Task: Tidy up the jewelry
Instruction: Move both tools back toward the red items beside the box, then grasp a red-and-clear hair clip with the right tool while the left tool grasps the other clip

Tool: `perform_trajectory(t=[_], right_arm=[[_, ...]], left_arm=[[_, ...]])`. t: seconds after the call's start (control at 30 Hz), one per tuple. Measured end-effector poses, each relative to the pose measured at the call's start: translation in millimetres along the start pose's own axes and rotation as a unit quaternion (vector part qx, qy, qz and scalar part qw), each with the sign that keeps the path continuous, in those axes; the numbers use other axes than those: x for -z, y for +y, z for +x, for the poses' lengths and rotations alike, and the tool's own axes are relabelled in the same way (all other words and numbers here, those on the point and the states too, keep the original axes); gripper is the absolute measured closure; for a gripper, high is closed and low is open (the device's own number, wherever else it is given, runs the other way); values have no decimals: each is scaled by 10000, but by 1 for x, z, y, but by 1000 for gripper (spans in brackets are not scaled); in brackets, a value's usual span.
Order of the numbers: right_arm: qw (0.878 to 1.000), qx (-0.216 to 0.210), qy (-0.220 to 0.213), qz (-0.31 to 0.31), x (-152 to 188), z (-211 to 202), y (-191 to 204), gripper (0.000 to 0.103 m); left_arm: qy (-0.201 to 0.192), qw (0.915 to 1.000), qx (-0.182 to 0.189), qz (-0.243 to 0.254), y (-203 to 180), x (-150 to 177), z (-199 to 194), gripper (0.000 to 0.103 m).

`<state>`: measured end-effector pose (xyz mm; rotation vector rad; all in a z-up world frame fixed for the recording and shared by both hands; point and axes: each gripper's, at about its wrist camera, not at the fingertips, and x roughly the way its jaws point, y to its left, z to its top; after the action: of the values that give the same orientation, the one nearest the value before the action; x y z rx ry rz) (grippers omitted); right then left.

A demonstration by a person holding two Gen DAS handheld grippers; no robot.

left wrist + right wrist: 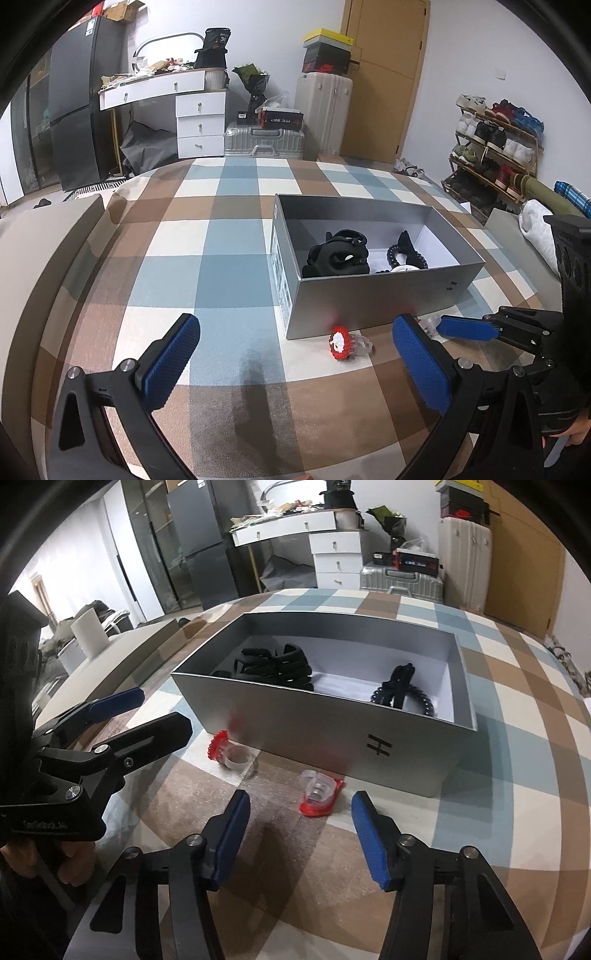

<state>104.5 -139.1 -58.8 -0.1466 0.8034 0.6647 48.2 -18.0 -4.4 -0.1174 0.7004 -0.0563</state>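
Note:
A grey open box [388,299] [317,731] sits on the checked cloth and holds a black hair claw [338,254] [277,662] and a black coiled band [406,254] [402,694]. A red-and-white flower ring [341,341] [225,751] lies in front of the box. A second red-and-clear piece [319,797] lies just ahead of my right gripper [301,836], which is open and empty. My left gripper [295,356] is open and empty, just short of the flower ring. The right gripper's fingers [467,328] reach in from the right.
The checked cloth [229,236] covers the surface. Behind it stand a white dresser [199,118], suitcases [264,140], a dark fridge [77,110], a door [384,74] and a shoe rack [495,147]. A beige cushion [40,236] borders the left side.

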Motion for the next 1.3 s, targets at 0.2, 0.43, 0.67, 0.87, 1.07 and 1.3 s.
perform_trajectory(t=[0.2, 0.43, 0.67, 0.87, 1.07, 1.3], right_arm=[[10000, -15, 22, 53, -3, 5, 0, 58], [9999, 148, 37, 52, -6, 8, -1, 79], [9999, 126, -94, -62, -1, -3, 2, 85], [9992, 97, -386, 5, 5, -25, -1, 85], [9979, -11, -568, 312, 12, -44, -16, 85], [9960, -134, -709, 518, 19, -55, -28, 85]], left_arm=[[18, 10000, 5, -13, 2, -2, 2, 1], [40, 10000, 6, -35, 3, -2, 3, 1], [67, 10000, 17, -58, 4, -2, 4, 1], [174, 9993, 306, 86, -3, 0, 3, 2], [135, 9984, 501, 222, -8, 0, 1, 2], [287, 9972, 661, 214, -8, 0, 6, 24]])
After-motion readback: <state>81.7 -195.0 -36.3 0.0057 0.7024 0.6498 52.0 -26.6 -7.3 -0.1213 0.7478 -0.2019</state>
